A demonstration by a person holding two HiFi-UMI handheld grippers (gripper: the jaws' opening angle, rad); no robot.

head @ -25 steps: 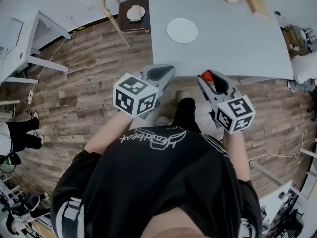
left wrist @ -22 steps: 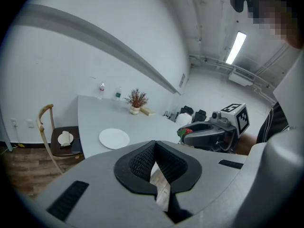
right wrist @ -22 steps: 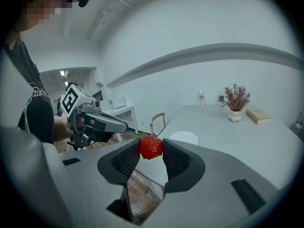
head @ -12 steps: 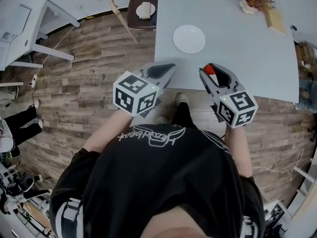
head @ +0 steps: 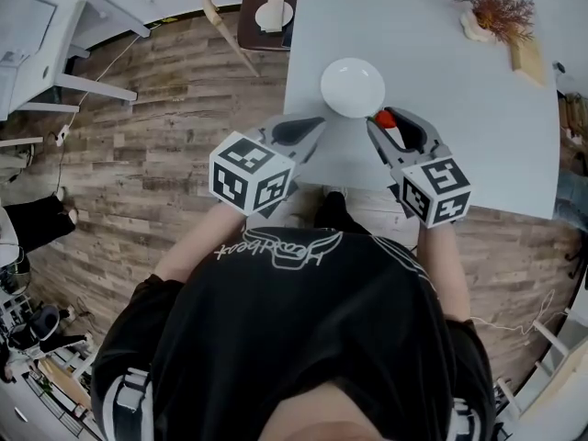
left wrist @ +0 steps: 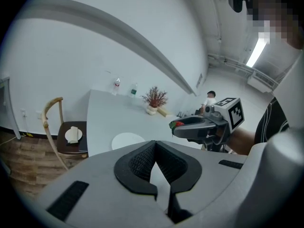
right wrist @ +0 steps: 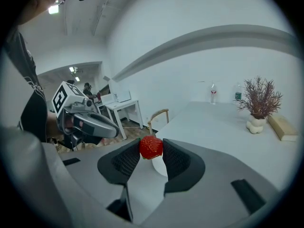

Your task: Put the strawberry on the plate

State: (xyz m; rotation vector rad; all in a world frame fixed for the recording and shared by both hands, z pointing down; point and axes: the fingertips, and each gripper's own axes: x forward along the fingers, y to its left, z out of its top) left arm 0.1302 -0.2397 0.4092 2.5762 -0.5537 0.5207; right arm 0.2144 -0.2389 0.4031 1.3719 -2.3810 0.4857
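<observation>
Strawberry (right wrist: 151, 147) clamped in right gripper (right wrist: 151, 143) | left gripper (left wrist: 154, 143) tips together, empty

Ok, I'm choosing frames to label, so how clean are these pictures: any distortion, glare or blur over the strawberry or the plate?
Head view: even light, no glare, the table bowed at its edges by the wide lens; plate and strawberry both sharp. Left gripper view: black corners, the ceiling lamp blown out white. Right gripper view: black corners too, strawberry crisp and evenly lit.
</observation>
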